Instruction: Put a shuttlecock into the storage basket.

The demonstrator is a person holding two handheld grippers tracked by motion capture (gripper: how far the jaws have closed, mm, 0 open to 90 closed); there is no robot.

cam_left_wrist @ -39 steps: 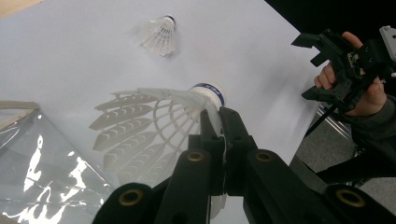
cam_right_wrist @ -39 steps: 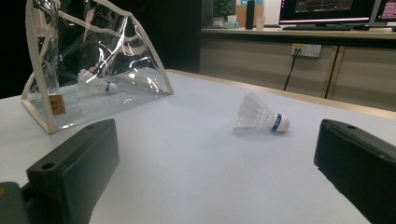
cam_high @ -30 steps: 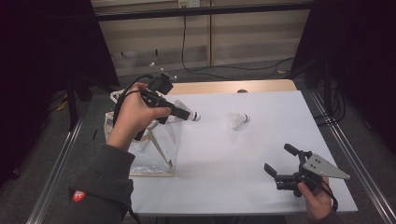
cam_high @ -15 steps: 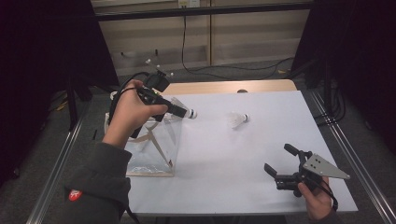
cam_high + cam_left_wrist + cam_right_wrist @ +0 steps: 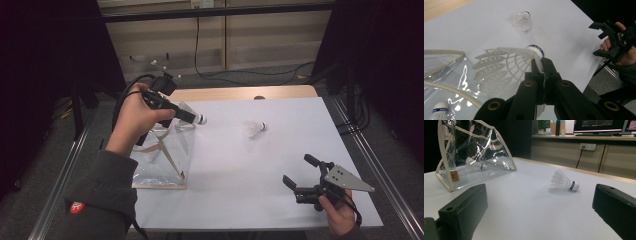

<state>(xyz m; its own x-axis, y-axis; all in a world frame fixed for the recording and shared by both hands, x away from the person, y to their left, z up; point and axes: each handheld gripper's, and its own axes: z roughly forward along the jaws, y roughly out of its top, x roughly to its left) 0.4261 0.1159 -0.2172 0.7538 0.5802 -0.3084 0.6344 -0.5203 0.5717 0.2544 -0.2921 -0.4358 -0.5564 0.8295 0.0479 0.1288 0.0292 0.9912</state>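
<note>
My left gripper (image 5: 192, 117) is shut on the feather skirt of a white shuttlecock (image 5: 200, 120), held in the air over the right edge of a clear plastic bag (image 5: 160, 155). In the left gripper view the jaws (image 5: 539, 62) pinch the skirt just behind the blue-banded cork (image 5: 535, 49). A second shuttlecock (image 5: 254, 128) lies on its side mid-table, also seen in the right gripper view (image 5: 564, 182). A third shuttlecock (image 5: 475, 166) lies inside the bag (image 5: 474, 157). My right gripper (image 5: 297, 169) rests open near the front right, jaws wide (image 5: 539, 207) and empty.
The white table top (image 5: 240, 200) ends in a wooden strip (image 5: 240, 93) at the back. Metal frame rails (image 5: 380, 175) run along both sides. The bag has cream piping and stands tent-like at the table's left.
My left hand has drifted slightly left and back with the shuttlecock still gripped. The right hand has stayed where it was.
</note>
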